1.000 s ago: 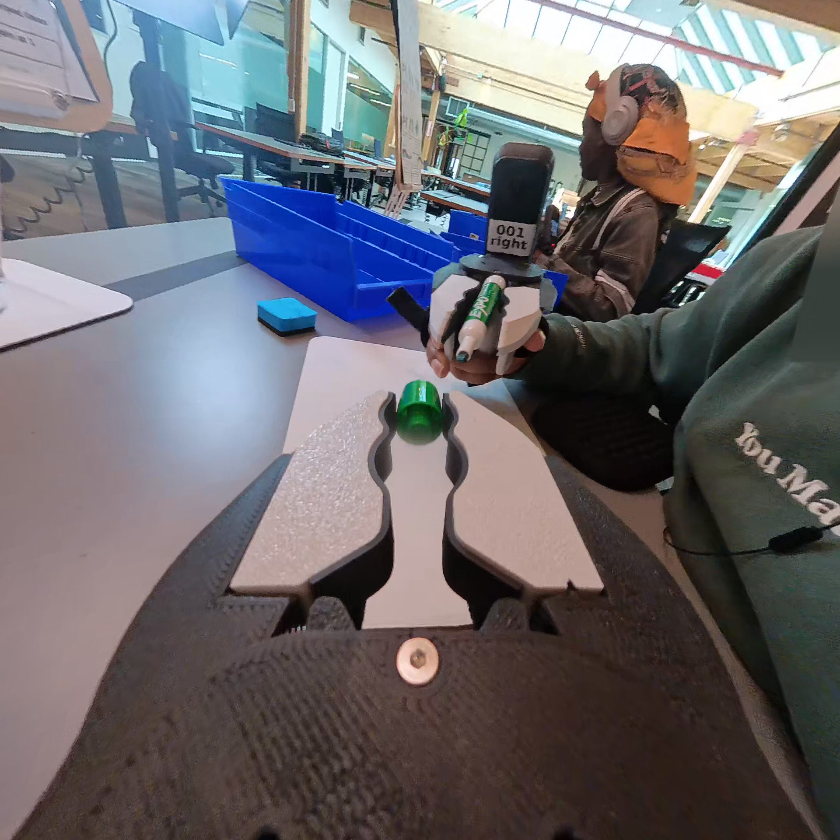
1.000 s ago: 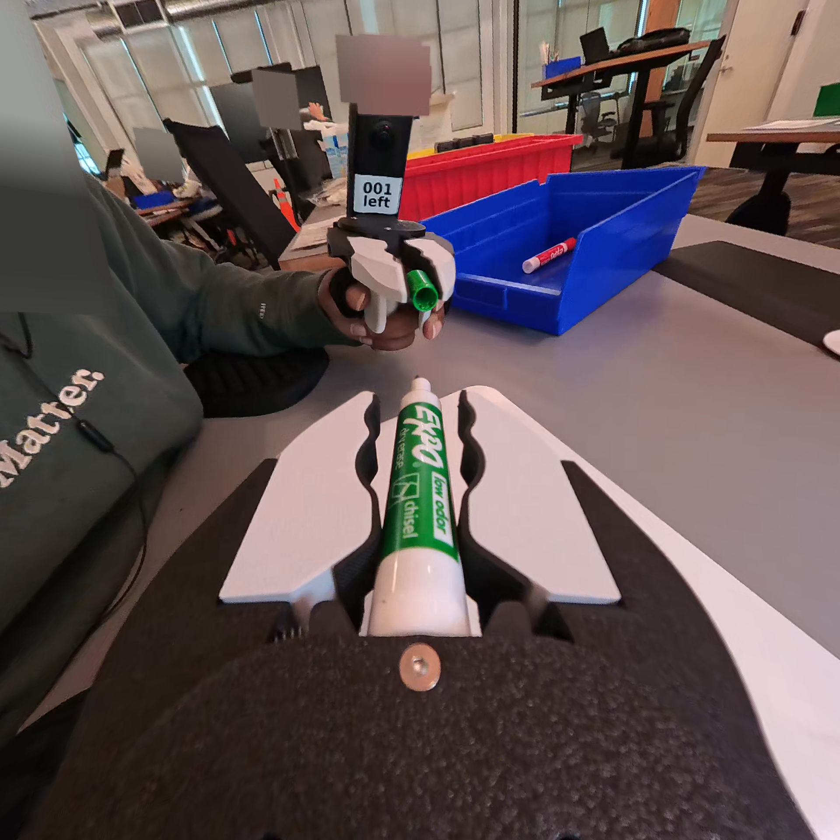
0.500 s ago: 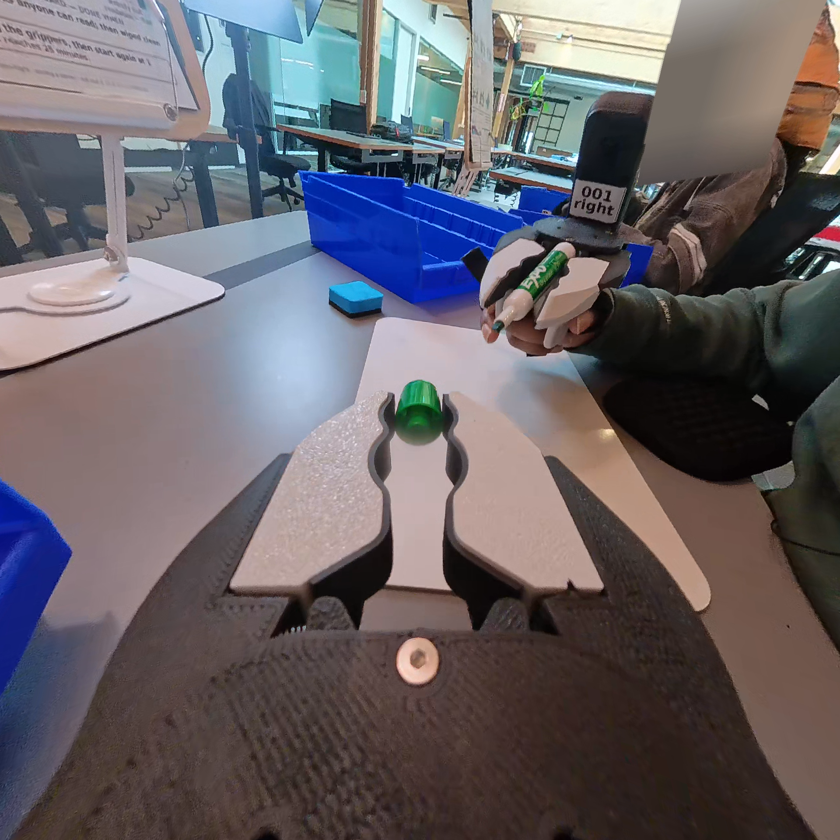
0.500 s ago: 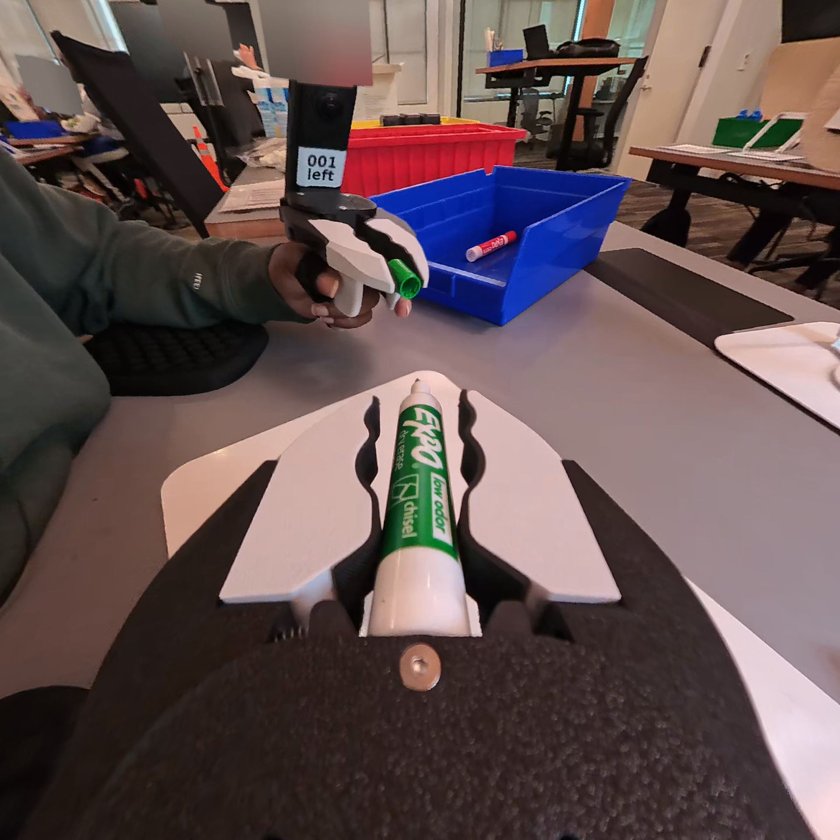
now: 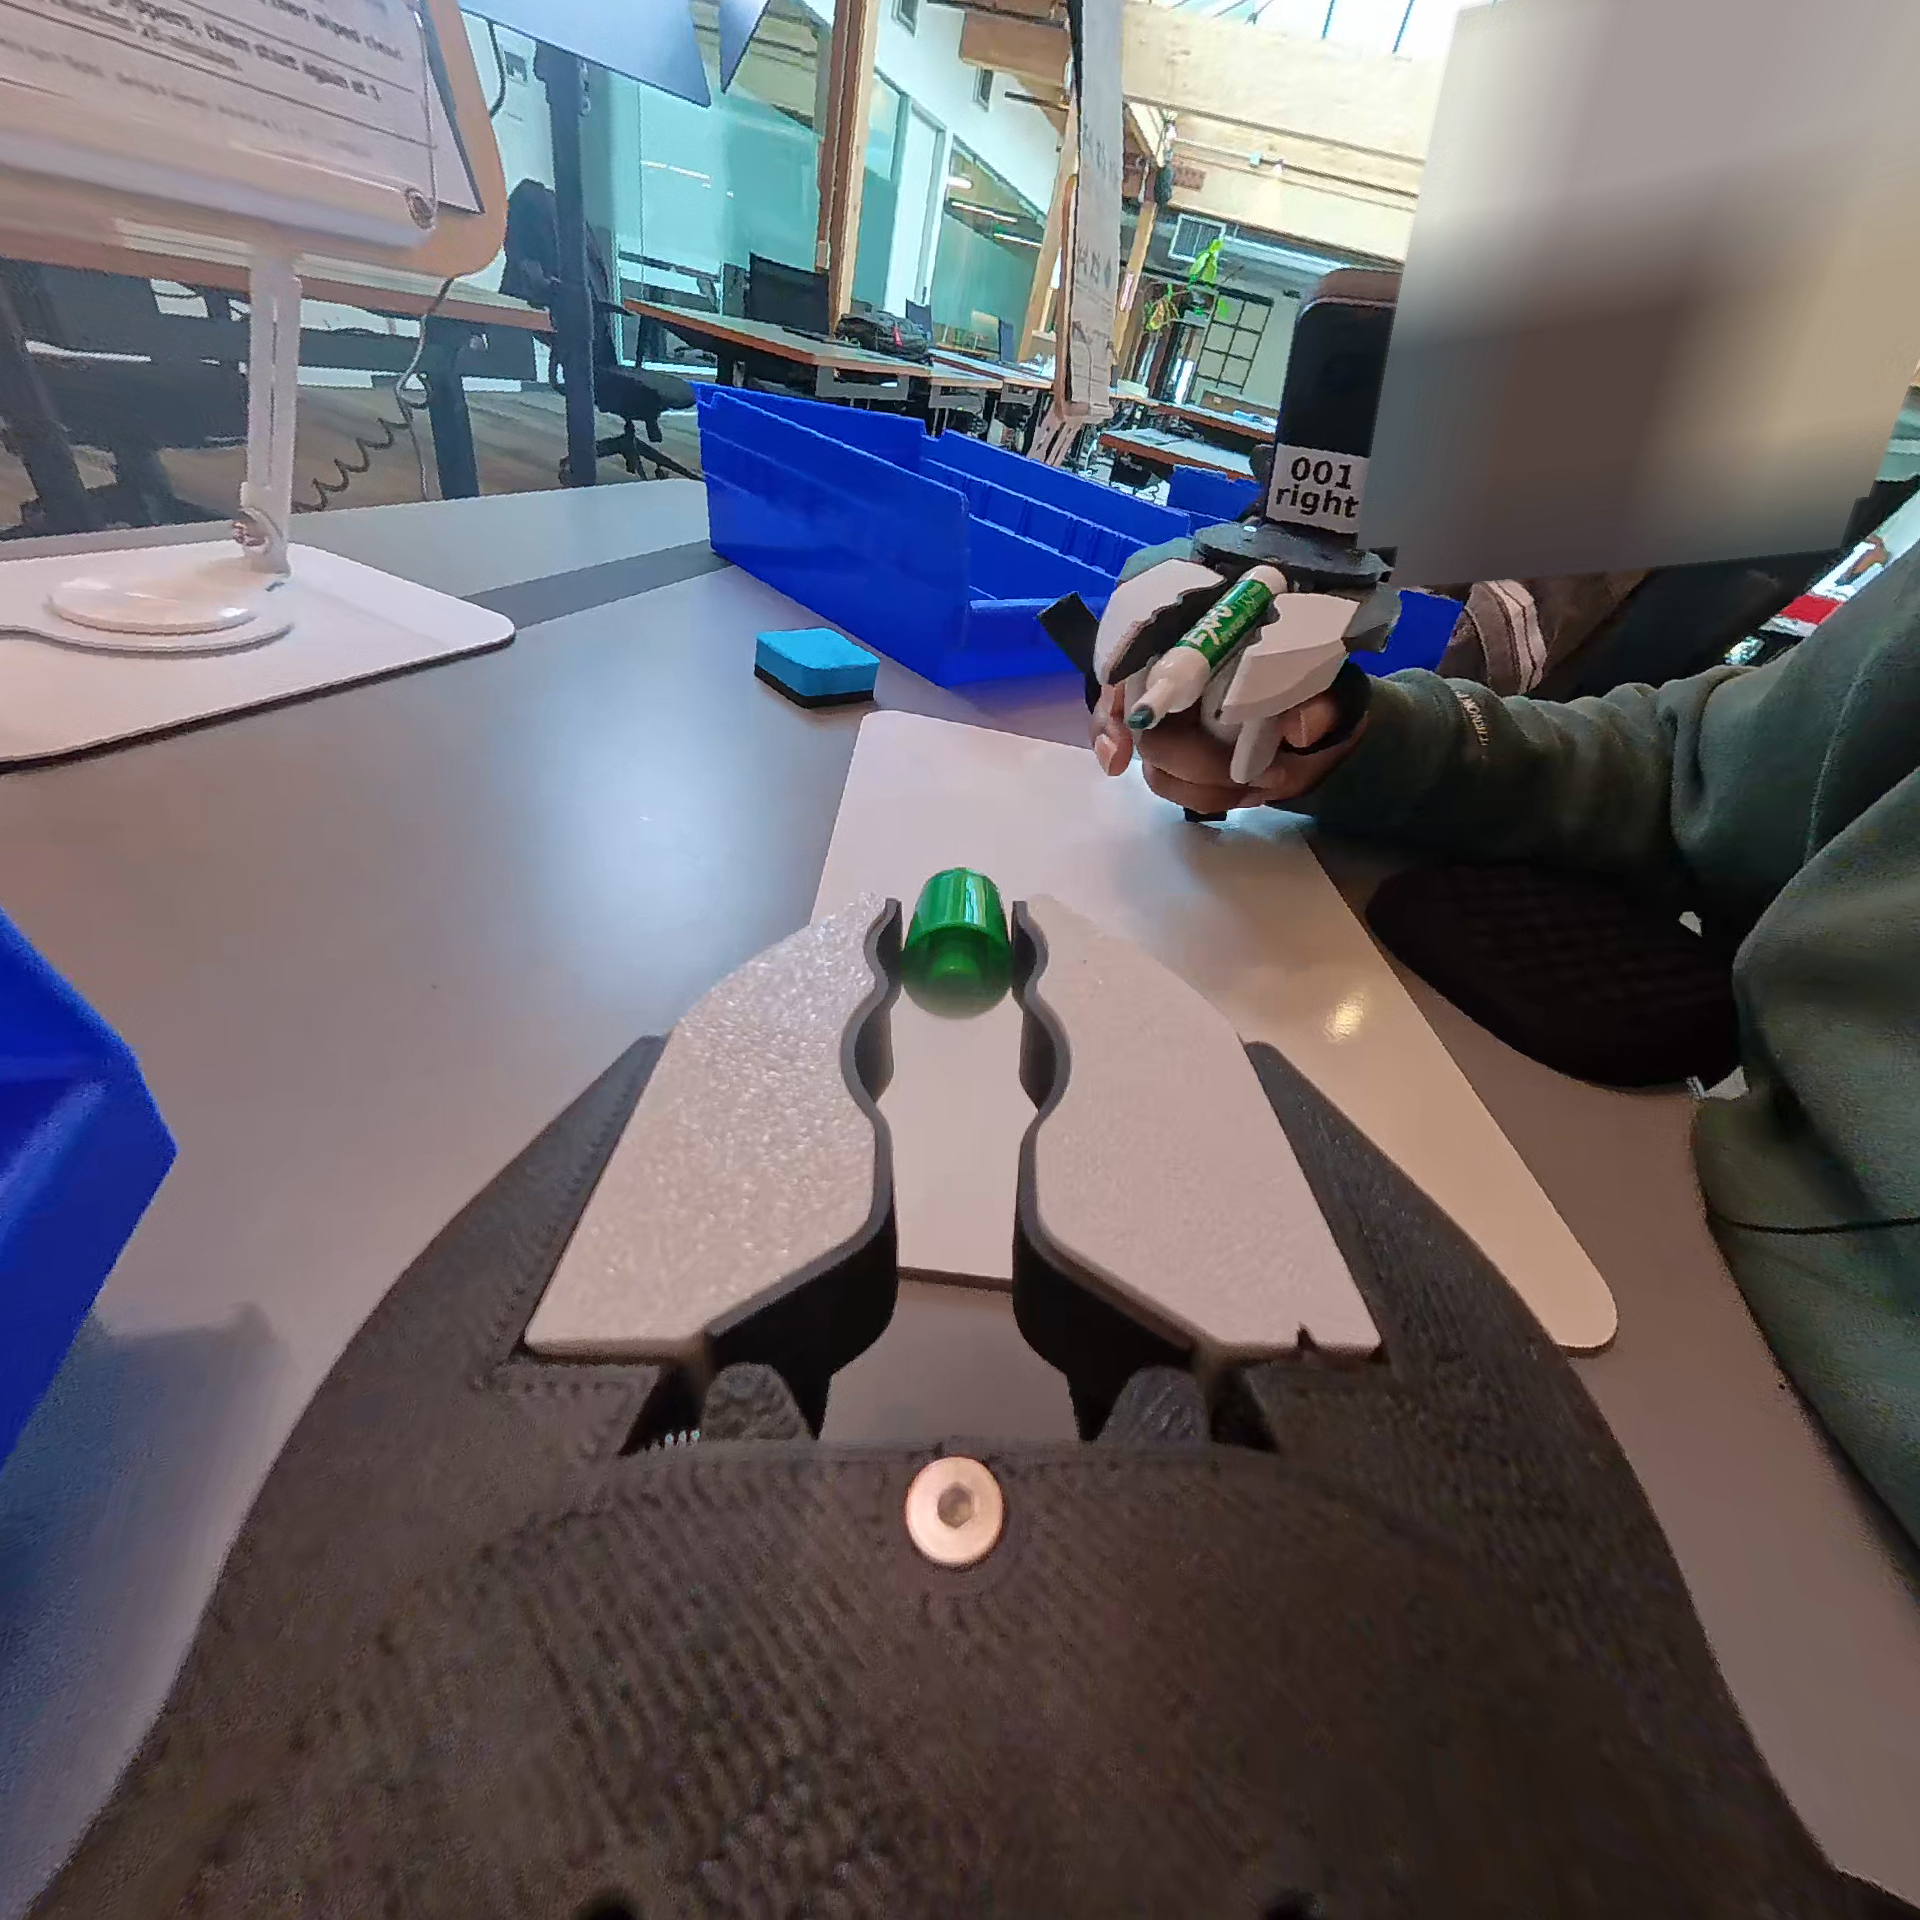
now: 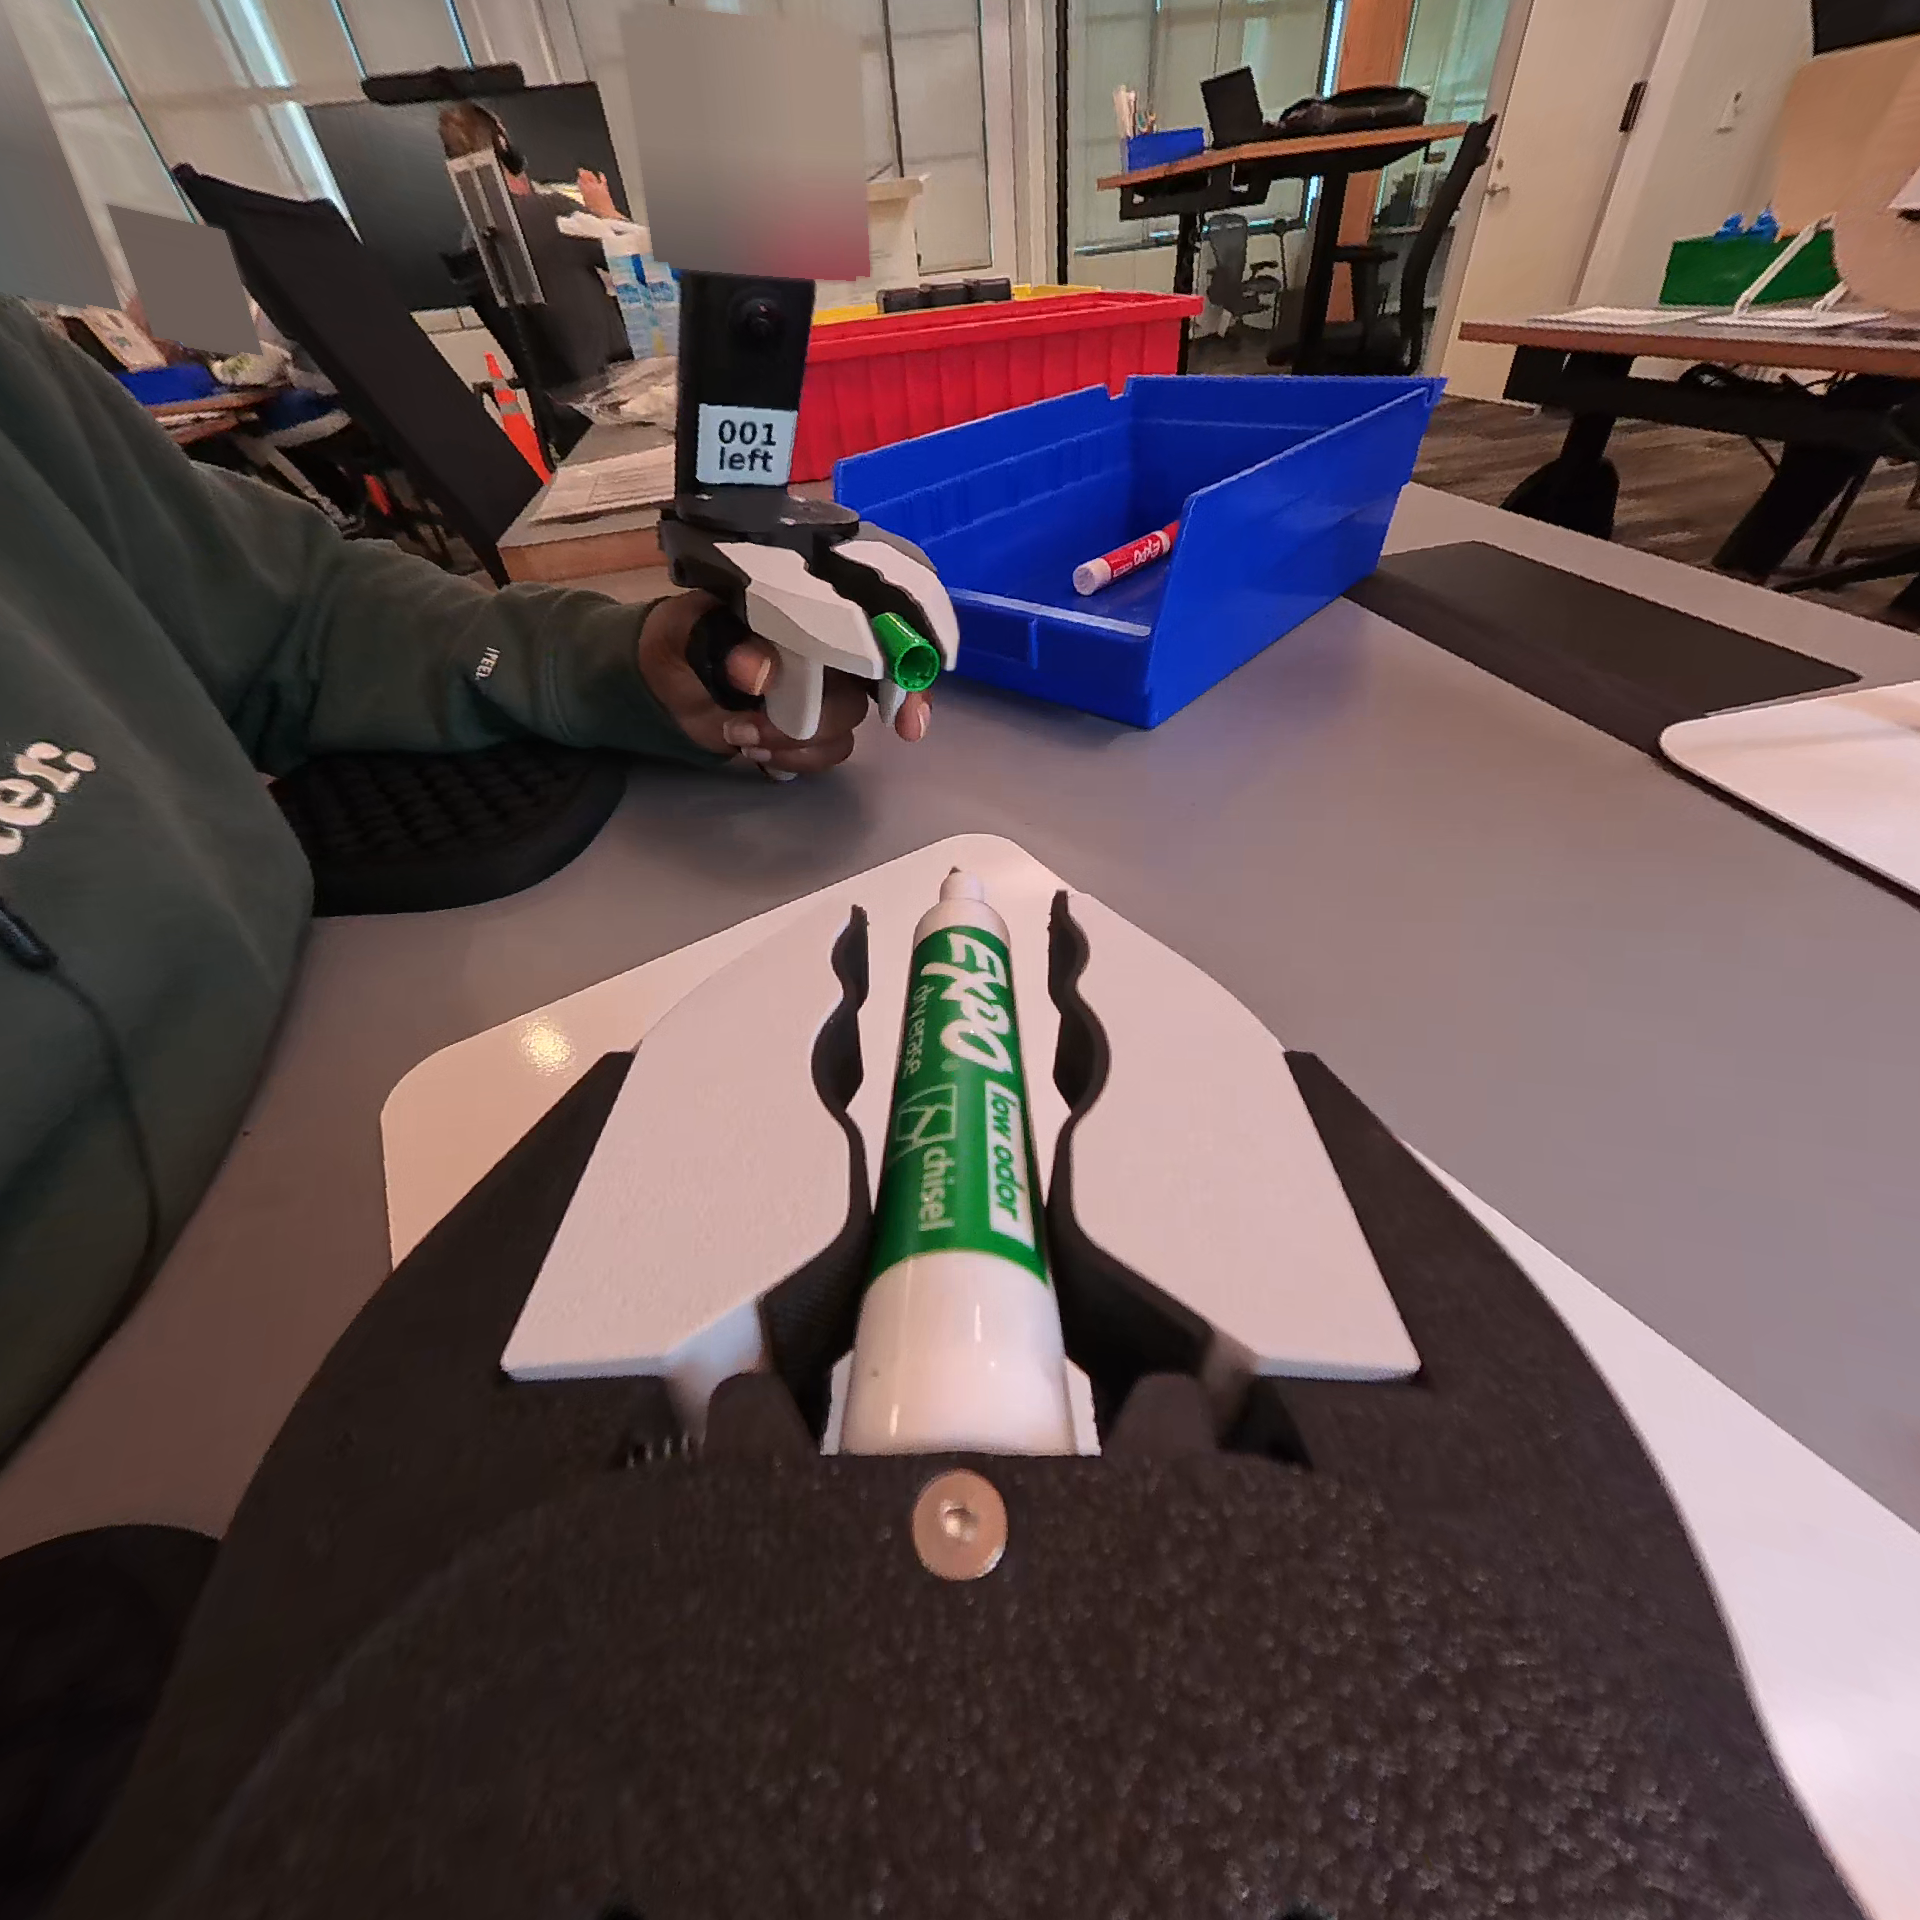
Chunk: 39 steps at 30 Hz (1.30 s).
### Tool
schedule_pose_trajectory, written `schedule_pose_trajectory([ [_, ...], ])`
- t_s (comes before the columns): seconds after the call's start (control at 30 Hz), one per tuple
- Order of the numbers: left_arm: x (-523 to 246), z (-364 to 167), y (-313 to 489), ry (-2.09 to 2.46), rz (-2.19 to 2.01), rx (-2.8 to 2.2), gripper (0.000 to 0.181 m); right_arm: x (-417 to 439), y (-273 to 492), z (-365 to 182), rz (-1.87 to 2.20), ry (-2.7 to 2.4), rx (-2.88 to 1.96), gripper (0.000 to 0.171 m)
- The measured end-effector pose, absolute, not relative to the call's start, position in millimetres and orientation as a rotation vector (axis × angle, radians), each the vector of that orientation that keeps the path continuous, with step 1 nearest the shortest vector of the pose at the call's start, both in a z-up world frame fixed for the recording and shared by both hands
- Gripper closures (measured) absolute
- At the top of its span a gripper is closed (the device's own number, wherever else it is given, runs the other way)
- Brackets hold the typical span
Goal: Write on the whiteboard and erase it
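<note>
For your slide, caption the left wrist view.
Left tongs pinch green cap above whiteboard; right tongs hold uncapped marker.

Brand print on green marker [image 6: 961, 1143], white stickers — left tool [image 6: 906, 665], right tool [image 5: 1179, 691], lettered sign [image 5: 208, 104]

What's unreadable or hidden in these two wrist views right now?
- Green marker's tip: right wrist view, end-on past the barrel; contact with flat white whiteboard unclear.
- Whiteboard's near part: both views, under the tongs.
- Blue felt eraser: absent from right wrist view.
- Green cap's inside: left wrist view, faces away.
</note>
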<state>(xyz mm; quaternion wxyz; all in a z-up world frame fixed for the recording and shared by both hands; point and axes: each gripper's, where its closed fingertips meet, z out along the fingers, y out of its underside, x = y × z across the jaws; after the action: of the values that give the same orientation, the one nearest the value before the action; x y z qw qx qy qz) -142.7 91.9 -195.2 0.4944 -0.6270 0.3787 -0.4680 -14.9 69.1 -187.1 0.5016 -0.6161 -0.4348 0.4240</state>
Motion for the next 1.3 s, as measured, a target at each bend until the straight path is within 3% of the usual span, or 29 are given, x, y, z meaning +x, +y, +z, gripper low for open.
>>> schedule_pose_trajectory([
  [1.3,-144,-186,92,0.929,-1.012,-1.457,0.161,-20,62,-180,0.988,-1.051,-1.45,0.137],
])
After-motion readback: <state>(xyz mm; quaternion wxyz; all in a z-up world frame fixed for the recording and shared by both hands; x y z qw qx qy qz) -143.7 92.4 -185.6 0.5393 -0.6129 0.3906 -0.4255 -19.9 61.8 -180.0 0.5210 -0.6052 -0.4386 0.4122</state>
